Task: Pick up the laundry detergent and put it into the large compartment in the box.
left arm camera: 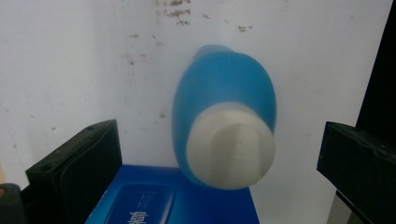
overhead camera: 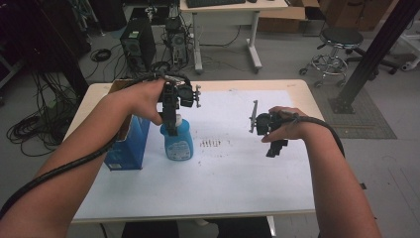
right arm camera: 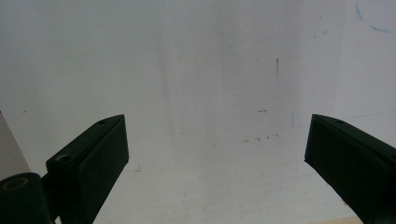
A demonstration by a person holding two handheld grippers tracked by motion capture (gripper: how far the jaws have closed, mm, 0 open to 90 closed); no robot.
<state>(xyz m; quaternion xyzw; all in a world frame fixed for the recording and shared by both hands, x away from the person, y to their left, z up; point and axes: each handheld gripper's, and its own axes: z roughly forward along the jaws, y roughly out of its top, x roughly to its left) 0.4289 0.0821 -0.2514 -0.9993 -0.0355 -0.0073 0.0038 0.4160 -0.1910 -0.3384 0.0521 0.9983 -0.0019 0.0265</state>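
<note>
Hovering directly over the blue bottle (overhead camera: pixel 178 141), the left gripper (overhead camera: pixel 172 130) points straight down at its white cap (left arm camera: pixel 229 145). In the left gripper view, the two black jaws stand wide apart on either side of that cap, with clear space between each jaw and the bottle, so the gripper grasps nothing. The bottle stands upright on the white sheet (overhead camera: pixel 228 168) that covers most of the tabletop (overhead camera: pixel 302 91). Its blue body widens below the cap, and a pale label shows on its front in the high view.

Just to the left of the bottle stands a blue carton (overhead camera: pixel 126 144), upright, with its top flaps open; whether the two touch cannot be told from the high view. In the left gripper view, the carton's printed blue face lies just below the bottle's cap.

Well to the right of the bottle, the right gripper (overhead camera: pixel 275 148) hangs above a bare part of the white sheet, held in the person's right hand (overhead camera: pixel 287 124). In the right gripper view its jaws are also spread wide, and between them lies just the scuffed white surface. It carries nothing.

Between the bottle and the right gripper, a short row of small dark marks (overhead camera: pixel 210 143) sits on the sheet. A black cable (overhead camera: pixel 74 166) trails from the left gripper along the person's left forearm, on the side of the carton away from the bottle.
</note>
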